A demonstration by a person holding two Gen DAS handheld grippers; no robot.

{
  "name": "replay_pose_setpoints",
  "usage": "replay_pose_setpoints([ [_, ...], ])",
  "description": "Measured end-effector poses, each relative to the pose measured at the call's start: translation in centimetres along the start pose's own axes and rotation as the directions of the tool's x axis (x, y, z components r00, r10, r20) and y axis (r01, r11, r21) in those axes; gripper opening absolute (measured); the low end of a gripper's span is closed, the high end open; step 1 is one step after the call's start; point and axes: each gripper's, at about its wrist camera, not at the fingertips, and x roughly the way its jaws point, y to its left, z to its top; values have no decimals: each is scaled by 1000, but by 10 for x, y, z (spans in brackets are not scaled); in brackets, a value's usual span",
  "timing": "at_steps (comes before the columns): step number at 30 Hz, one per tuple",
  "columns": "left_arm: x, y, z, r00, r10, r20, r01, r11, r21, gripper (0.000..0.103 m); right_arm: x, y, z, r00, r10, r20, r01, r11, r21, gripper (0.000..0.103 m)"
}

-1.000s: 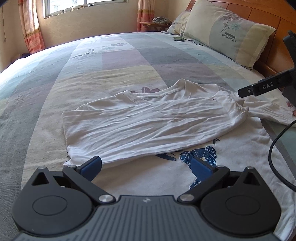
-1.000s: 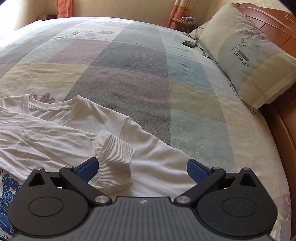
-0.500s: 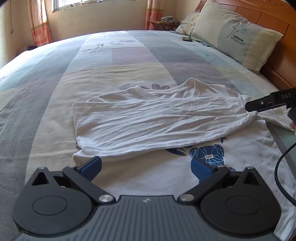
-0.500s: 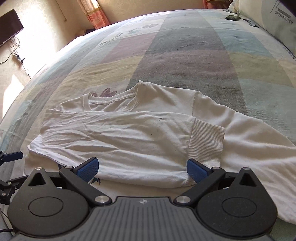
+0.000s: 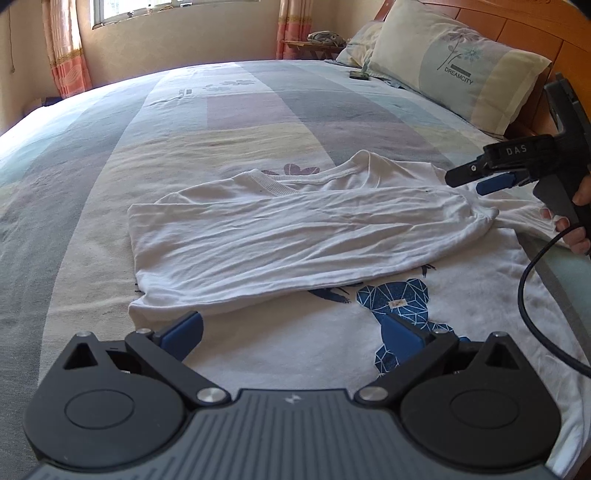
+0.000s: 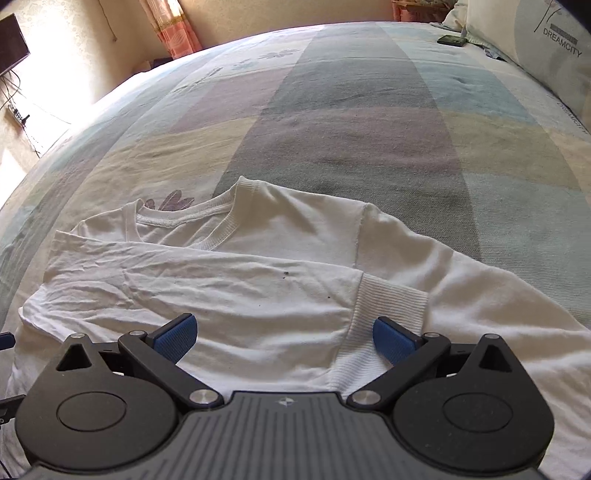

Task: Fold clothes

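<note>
A white long-sleeved cotton shirt with a blue geometric bear print lies flat on our bed's pastel patchwork bedspread, one sleeve folded across the chest so its ribbed cuff rests near the opposite shoulder. Our left gripper hangs just above the shirt's lower part, blue pads spread wide, holding nothing. Our right gripper hovers over the folded sleeve and cuff, fingers likewise spread apart and empty. A pale printed pillow leans against the wooden headboard.
</note>
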Motion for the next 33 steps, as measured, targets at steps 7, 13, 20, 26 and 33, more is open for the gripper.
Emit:
replay_pose_setpoints([
  [7,12,-4,0,1000,4,-25,-5,1000,-14,102,-35,2,-21,981,188,51,-190,981,46,103],
  [13,11,-20,-3,999,0,-42,2,999,52,102,-22,15,-52,994,112,-6,-112,994,-2,103],
  [20,15,-26,12,999,-43,-8,43,998,44,102,-37,32,-92,995,95,-28,-96,994,-46,103],
  [26,37,-26,29,999,-36,34,33,997,72,102,-26,48,-122,1000,-7,-22,3,985,-171,103],
  [33,62,2,4,999,-18,-35,16,998,-54,102,-19,62,-130,995,-102,-2,99,973,-209,103],
])
